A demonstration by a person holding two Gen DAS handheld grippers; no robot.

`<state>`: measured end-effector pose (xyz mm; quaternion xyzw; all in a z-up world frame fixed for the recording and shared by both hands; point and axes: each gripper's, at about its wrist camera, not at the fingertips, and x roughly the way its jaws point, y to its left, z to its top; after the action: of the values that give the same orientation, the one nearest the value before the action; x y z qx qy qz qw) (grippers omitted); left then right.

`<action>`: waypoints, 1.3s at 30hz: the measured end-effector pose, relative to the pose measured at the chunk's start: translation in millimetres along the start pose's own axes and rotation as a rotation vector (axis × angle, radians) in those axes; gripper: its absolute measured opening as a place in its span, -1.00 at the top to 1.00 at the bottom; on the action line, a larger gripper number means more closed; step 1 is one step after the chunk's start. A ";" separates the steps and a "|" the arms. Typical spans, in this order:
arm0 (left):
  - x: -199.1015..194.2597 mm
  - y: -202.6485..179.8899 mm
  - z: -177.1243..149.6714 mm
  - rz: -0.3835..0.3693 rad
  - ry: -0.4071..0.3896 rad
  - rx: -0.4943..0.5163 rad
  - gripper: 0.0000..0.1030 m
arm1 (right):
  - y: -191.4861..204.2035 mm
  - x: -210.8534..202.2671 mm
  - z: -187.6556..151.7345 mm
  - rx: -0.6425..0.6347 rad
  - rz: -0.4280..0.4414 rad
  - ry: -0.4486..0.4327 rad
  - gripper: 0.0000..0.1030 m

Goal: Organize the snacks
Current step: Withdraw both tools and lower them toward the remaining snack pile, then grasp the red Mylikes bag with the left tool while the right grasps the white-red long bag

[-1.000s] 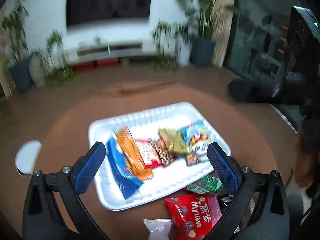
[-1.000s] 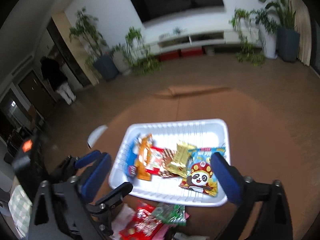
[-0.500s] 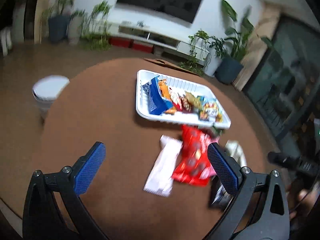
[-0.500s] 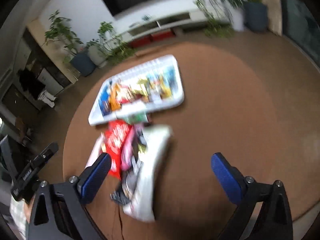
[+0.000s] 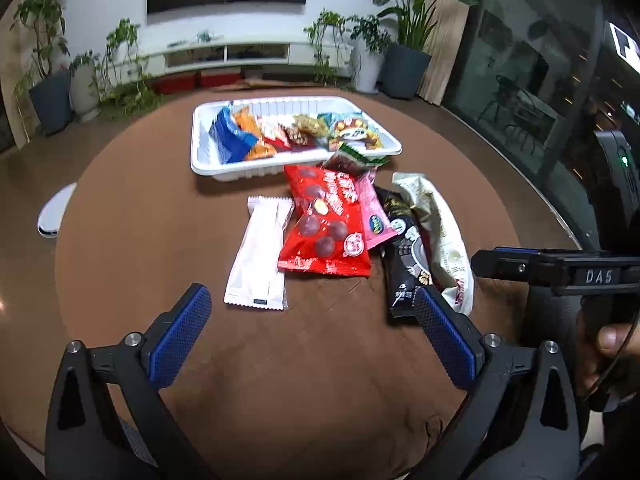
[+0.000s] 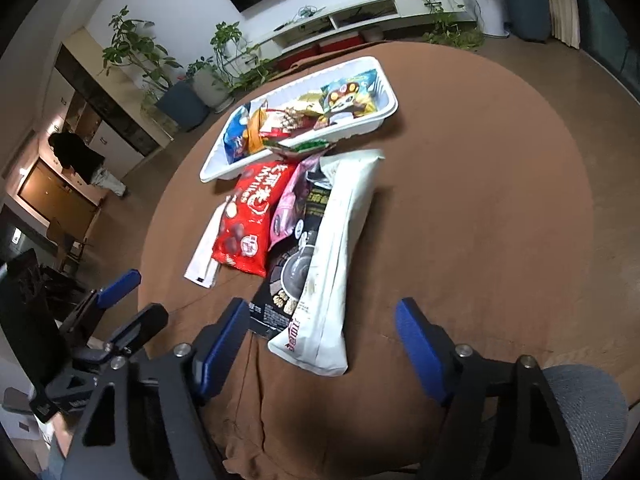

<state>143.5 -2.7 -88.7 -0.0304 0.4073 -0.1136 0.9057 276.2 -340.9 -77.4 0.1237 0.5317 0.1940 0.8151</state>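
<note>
A white tray at the far side of the round brown table holds several small snack packets. In front of it lie loose packets: a plain white one, a red one, a pink one, a black one and a long cream one. A green packet leans on the tray's near rim. My left gripper is open and empty, above the table near its front edge. My right gripper is open and empty, with the cream packet's near end between its fingers.
The brown table is round with its front edge close below both grippers. A white stool top stands off the table's left. A grey chair back shows at lower right. Plants and a TV cabinet line the far wall.
Both grippers have drawn back from over the tray toward the table's front edge. The loose packets in front of the tray now lie ahead of both grippers. Both stay open.
</note>
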 end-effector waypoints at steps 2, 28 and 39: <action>2.9 3.4 4.8 -0.011 0.014 -0.001 -0.99 | 1.2 2.4 0.3 -0.011 -0.024 -0.006 -0.42; 61.6 4.6 56.4 0.010 0.110 0.061 -0.99 | -20.0 36.4 18.1 -0.028 -0.140 0.099 0.17; 84.4 2.0 77.1 0.027 0.174 0.109 -0.99 | -9.8 42.9 11.9 -0.088 -0.147 0.134 0.20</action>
<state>255.5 -23.1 -99.3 0.0344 0.4779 -0.1254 0.8687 304.2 -330.4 -111.7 0.0352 0.5835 0.1647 0.7944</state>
